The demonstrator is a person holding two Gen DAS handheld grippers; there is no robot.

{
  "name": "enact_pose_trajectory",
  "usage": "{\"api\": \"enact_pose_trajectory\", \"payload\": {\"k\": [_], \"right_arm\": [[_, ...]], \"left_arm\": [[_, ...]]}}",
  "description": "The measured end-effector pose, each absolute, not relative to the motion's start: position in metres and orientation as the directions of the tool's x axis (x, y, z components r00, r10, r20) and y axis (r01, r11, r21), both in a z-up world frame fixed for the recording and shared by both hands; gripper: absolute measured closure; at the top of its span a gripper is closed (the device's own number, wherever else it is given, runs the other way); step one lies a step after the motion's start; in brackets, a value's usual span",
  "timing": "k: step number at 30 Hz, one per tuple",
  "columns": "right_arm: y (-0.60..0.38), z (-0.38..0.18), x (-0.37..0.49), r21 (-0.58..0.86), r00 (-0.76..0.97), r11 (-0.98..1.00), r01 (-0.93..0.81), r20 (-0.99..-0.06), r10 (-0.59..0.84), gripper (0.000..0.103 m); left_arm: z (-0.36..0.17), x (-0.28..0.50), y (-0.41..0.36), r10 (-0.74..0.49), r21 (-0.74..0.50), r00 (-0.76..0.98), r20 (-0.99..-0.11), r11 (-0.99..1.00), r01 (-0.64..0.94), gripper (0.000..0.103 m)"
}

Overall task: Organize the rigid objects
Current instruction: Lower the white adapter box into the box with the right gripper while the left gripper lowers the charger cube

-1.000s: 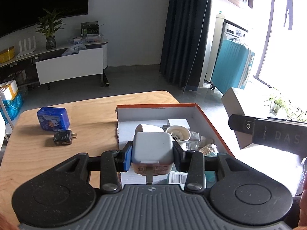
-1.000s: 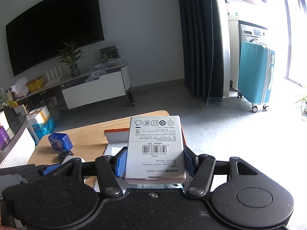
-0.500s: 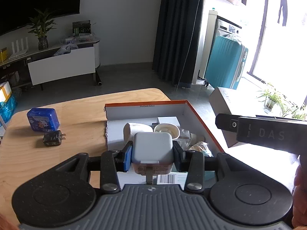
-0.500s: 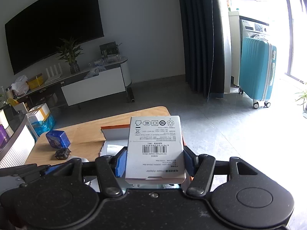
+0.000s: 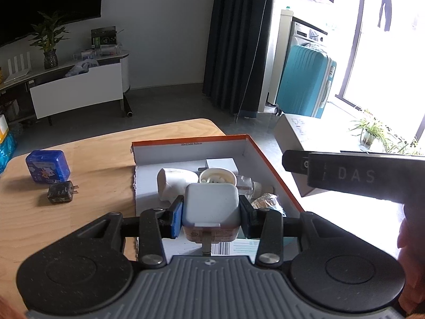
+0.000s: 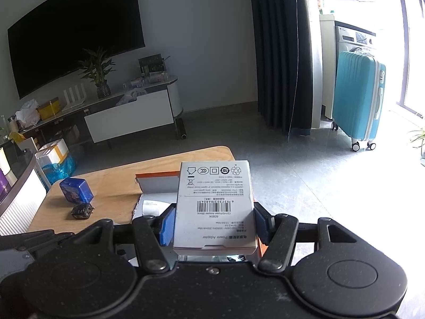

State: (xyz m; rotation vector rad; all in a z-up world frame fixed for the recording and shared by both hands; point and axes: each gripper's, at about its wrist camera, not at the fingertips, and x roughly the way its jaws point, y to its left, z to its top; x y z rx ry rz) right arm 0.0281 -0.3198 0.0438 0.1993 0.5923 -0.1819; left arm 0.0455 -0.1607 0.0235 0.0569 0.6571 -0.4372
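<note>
Pads of the left gripper [image 5: 211, 216] are clamped on a white charger [image 5: 211, 206], one on each flat side, with its metal prong pointing back toward the handle. The right gripper [image 6: 213, 223] is clamped the same way on a carton [image 6: 216, 207], a flat white adapter box that juts far forward past the pads.

Below the charger sits the orange-rimmed box [image 5: 268, 164], already crowded: a white cup [image 5: 217, 178] at twelve o'clock from the charger, a white tube [image 5: 174, 183] at eleven, a clear bulb-like item [image 5: 248, 183] at one, something foil-wrapped [image 5: 265, 202] at two. Out on the table [image 5: 93, 164] at ten o'clock lie a blue tin [image 5: 47, 166] and a black plug [image 5: 61, 192], just beside each other and well apart from the box.

To my eye the main risk is room. If the charger is let go where it hangs, it would likely land on the cup or tube and roll or tip something over, rather than settle flat. The carton is held only near its rear end, so a knock on the box rim could lever it out of the pads. The right gripper crosses the left camera's view at three o'clock, near the box's right wall; both lowering together could bump each other. The box also seems to overhang the table edge on the right, so a hard push there might shift it.
</note>
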Motion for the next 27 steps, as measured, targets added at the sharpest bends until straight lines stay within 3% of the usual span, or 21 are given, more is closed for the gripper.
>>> {"api": "enact_pose_trajectory", "payload": {"k": [27], "right_arm": [[-0.334,0.038,0.050,0.124,0.802,0.969,0.215,-0.589,-0.103,0.032]], "left_arm": [[0.017,0.054,-0.172,-0.406,-0.102,0.672,-0.619,0.890,0.444,0.061]]}}
